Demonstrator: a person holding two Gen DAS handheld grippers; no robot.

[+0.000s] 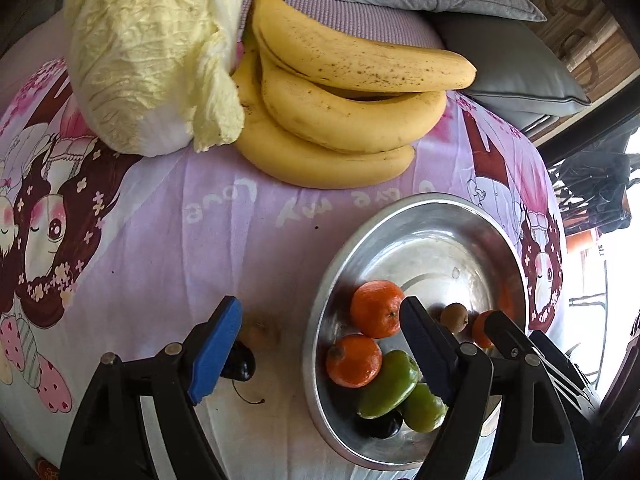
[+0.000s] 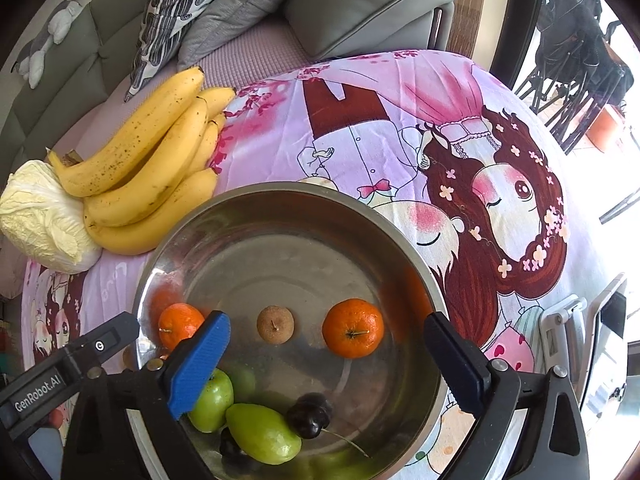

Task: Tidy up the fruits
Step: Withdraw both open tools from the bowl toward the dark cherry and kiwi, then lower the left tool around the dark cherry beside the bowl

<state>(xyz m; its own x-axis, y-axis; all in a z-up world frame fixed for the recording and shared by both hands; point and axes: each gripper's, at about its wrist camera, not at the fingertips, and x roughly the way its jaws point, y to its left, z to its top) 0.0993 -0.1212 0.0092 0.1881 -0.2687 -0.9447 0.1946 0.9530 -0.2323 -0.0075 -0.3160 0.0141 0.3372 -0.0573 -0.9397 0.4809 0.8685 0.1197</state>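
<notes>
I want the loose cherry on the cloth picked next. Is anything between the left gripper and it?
Nothing visible blocks it. The left gripper is open, and the cherry lies on the cloth just behind its left finger, outside the bowl.

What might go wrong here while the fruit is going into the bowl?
The cherry sits right against the open left gripper's blue pad, half hidden; closing carelessly may bruise it or roll it away. The right gripper hangs open over the steel bowl, where round tangerines lie loose on its smooth floor; a dropped fruit may knock them around.
</notes>
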